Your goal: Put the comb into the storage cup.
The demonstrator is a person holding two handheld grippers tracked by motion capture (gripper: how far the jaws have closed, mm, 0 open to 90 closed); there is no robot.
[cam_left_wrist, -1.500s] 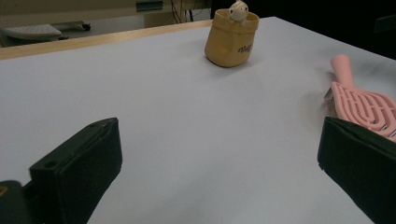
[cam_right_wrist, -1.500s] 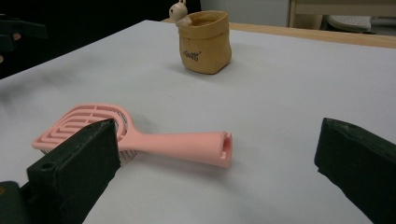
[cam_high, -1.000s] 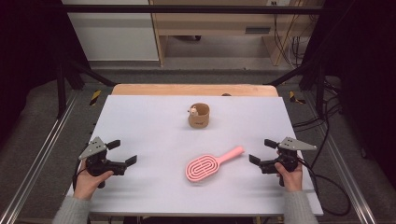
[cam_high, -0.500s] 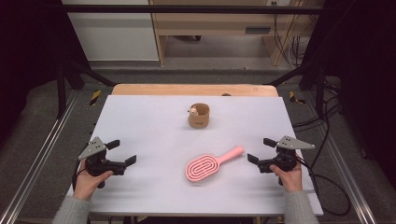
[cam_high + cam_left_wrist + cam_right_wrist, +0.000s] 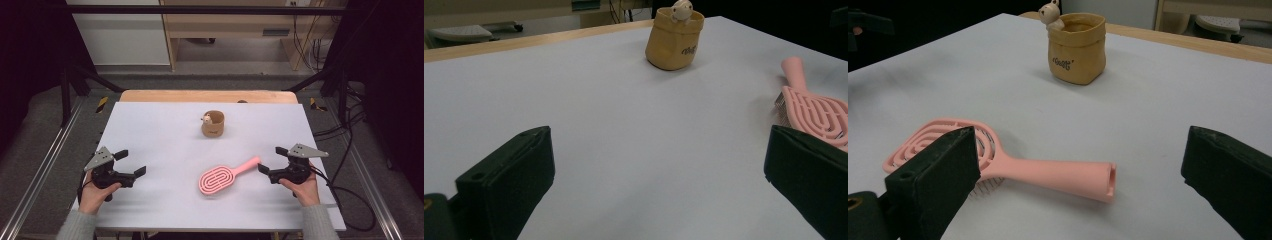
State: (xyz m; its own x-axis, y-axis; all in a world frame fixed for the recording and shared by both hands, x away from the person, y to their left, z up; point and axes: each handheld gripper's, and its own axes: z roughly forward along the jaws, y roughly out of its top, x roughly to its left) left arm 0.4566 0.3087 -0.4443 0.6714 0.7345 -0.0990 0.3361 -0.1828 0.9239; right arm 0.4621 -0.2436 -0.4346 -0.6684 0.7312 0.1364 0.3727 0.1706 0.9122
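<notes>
White table top [image 5: 160, 135], wooden edge at far side, dark room around. Pink hairbrush [image 5: 224, 177] flat on table, right of centre, handle pointing toward right gripper [image 5: 272, 161]. Right gripper jaws spread wide, holding nothing, handle end just ahead of the near jaw, not touching. Left gripper [image 5: 131, 162] low at table's left, jaws also released and empty, well apart from brush. Tan pouch-shaped cup [image 5: 213, 124] upright mid-table toward far edge, small bear figure [image 5: 205, 118] at rim. Both hands on gripper grips near front edge.
</notes>
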